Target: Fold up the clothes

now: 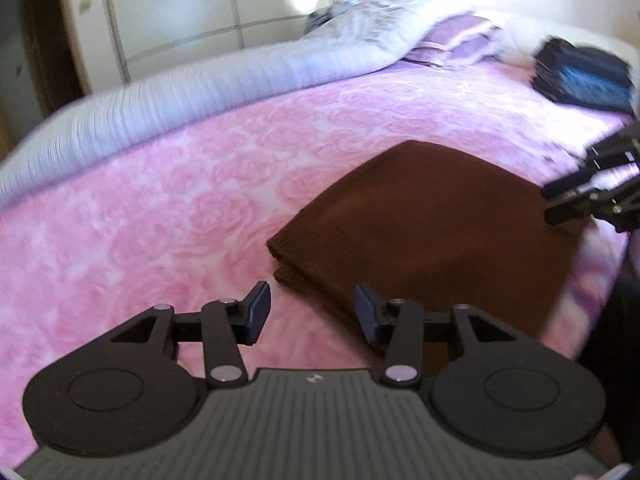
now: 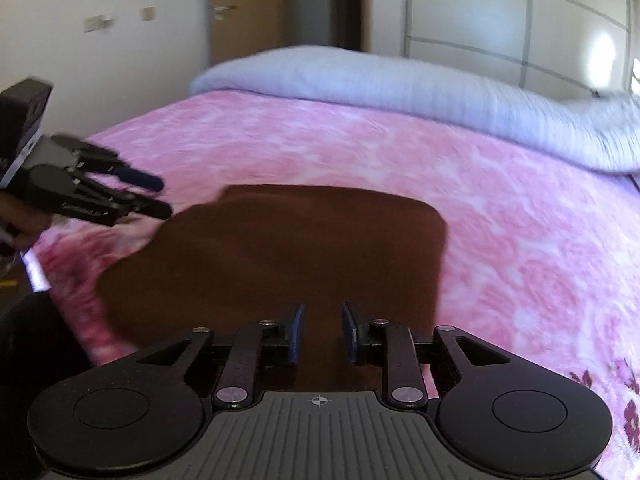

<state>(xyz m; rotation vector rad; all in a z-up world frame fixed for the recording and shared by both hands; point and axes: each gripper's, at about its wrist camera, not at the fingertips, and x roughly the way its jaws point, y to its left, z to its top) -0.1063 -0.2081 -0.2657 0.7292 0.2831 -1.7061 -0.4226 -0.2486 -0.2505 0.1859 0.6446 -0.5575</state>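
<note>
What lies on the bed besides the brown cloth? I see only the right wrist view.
Observer: A stack of folded clothes, dark and blue, lies far back on the bed, apart from the brown cloth.
Operator: Is the brown cloth already folded?
Observer: Yes. Its near left edge shows two layers, one over the other.
Operator: Does the left gripper hold something?
Observer: No. The left gripper has its fingers apart with nothing between them, over the pink blanket beside the cloth's corner.
</note>
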